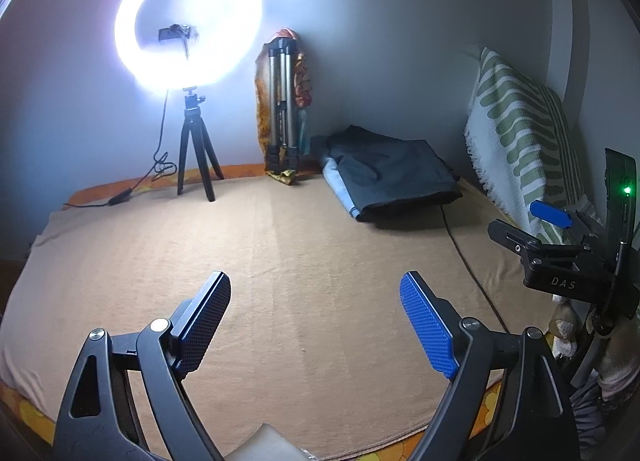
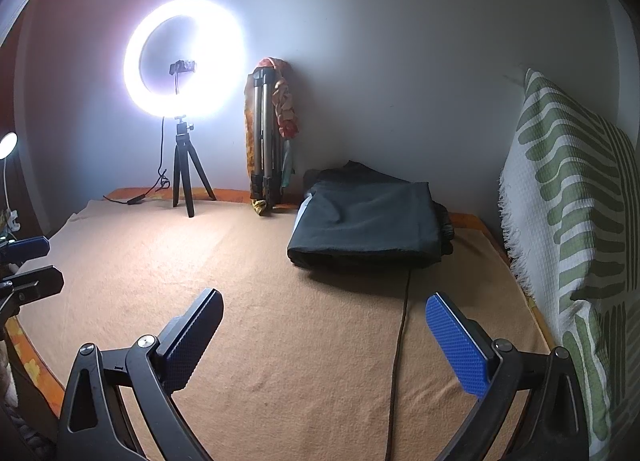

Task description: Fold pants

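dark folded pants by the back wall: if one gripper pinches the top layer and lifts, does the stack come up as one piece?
Probably not. The pants lie in loose, soft layers, so a top pinch would likely peel one layer and let the rest drape. Against the tan blanket they would likely drag rather than slide. Both grippers are open, well short.

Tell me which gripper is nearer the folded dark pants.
Right. The right gripper hangs open just short of the pants, slightly to their left. The left gripper, also open, sits farther left and back.

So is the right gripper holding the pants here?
No, the right gripper is open and empty above the blanket, while the pants lie folded near the wall.
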Demonstrator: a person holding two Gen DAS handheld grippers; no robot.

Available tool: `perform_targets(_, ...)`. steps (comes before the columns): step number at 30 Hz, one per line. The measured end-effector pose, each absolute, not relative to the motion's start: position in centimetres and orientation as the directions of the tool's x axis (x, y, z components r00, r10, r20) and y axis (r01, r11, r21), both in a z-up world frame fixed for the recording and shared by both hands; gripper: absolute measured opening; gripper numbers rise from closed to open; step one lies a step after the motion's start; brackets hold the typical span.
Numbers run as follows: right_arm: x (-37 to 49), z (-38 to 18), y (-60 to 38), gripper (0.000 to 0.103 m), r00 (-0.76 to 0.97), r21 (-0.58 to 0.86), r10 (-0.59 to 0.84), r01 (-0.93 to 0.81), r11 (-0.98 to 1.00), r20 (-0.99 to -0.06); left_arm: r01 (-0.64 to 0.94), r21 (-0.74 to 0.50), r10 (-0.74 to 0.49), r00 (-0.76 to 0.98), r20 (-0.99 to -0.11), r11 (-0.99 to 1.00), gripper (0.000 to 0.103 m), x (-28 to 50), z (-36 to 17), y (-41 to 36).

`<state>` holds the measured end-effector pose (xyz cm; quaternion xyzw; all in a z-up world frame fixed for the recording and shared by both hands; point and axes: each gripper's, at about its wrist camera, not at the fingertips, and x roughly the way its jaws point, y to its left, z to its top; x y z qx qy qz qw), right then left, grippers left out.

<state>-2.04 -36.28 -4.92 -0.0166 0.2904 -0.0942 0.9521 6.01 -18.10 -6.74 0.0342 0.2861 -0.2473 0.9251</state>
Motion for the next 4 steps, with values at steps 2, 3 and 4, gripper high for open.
perform_targets(2,-1.97,-4.99,-36.32,0.103,0.812,-0.083,-0.187,0.169,0.982,-0.553,0.473,-0.076,-0.435,0.721,-0.539,0.878,0.087,5.99,-6.67,-17.91)
perform_targets(3,-1.90,-5.03,-36.34,0.103,0.811,-0.083,-0.186,0.169,0.982,-0.554,0.473,-0.076,-0.435,0.720,-0.540,0.878,0.087,6.00,-6.64,-17.85)
perform_targets(4,-1.80,-5.10,-36.35,0.103,0.810,-0.085,-0.187,0.168,0.982,-0.556,0.476,-0.080,-0.439,0.717,-0.542,0.876,0.087,6.04,-6.59,-17.76)
